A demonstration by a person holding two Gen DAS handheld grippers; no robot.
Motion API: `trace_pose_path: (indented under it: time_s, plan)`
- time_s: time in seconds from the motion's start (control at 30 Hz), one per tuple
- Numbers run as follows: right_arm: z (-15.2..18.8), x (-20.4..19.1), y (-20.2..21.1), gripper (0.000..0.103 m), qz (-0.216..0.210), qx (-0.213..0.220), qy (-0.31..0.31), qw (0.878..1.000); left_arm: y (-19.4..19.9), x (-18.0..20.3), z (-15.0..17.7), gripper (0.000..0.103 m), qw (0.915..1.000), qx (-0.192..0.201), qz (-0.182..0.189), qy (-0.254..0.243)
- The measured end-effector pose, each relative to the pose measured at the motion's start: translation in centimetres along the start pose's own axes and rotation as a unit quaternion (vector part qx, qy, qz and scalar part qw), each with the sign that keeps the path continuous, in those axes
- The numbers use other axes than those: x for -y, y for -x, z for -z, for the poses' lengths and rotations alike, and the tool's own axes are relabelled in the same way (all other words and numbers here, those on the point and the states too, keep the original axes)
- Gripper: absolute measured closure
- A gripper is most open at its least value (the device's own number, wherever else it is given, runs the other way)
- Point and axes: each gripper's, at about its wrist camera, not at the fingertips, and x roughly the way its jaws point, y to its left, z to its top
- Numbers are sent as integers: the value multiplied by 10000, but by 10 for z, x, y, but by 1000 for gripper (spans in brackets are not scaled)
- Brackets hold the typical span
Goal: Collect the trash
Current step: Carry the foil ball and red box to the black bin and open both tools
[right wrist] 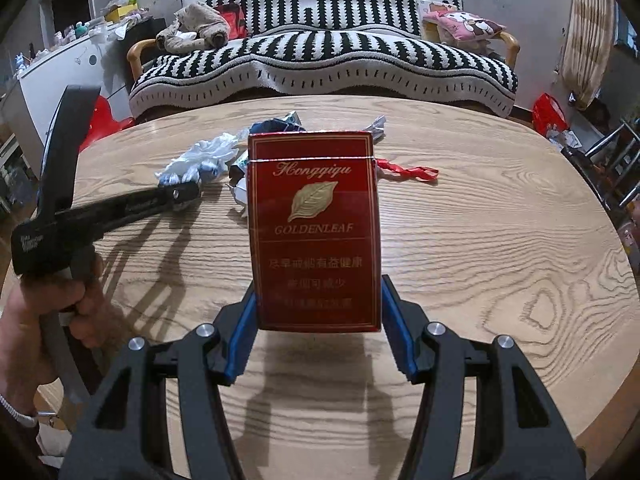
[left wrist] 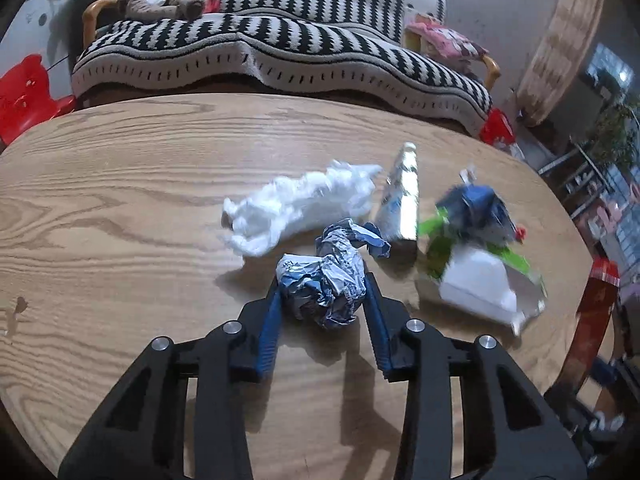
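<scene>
On the round wooden table [left wrist: 120,184] lies a heap of trash. My left gripper [left wrist: 323,286] is shut on a crumpled blue and silver foil wrapper [left wrist: 320,272], its blue pads pressing both sides. Just beyond lie a white crumpled wad [left wrist: 300,204], a silver carton [left wrist: 402,204] and a blue and green packet with a white box [left wrist: 476,260]. My right gripper [right wrist: 318,286] is shut on an upright red cigarette box [right wrist: 314,220], held above the table. The right wrist view shows the left gripper [right wrist: 188,196] from the side, held by a hand [right wrist: 40,312].
A red ribbon [right wrist: 408,170] lies on the table behind the box. A black and white striped sofa [left wrist: 280,48] stands past the far edge. Red chairs sit at the left [left wrist: 24,92] and right [left wrist: 596,312] of the table.
</scene>
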Motion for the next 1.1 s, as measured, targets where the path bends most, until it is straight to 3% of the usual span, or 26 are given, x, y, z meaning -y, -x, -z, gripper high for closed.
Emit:
trace_pose_path:
  time_s: [0.2, 0.4, 0.6, 0.87, 1.1]
  plan:
    - [6, 3, 23, 47, -128, 48, -85, 9999, 39, 2, 30, 65, 9994, -73, -91, -312]
    - [14, -3, 50, 47, -196, 119, -87, 9997, 107, 5, 61, 65, 9984, 115, -225, -509]
    - [25, -1, 73, 47, -106, 205, -24, 9997, 147, 16, 81, 65, 9970, 317, -322, -627]
    - [36, 12, 90, 47, 42, 260, -70, 9996, 161, 34, 90, 65, 9952, 465, -284, -818]
    - [47, 48, 111, 47, 231, 352, -314, 9986, 151, 68, 87, 65, 9936, 559, -132, -971]
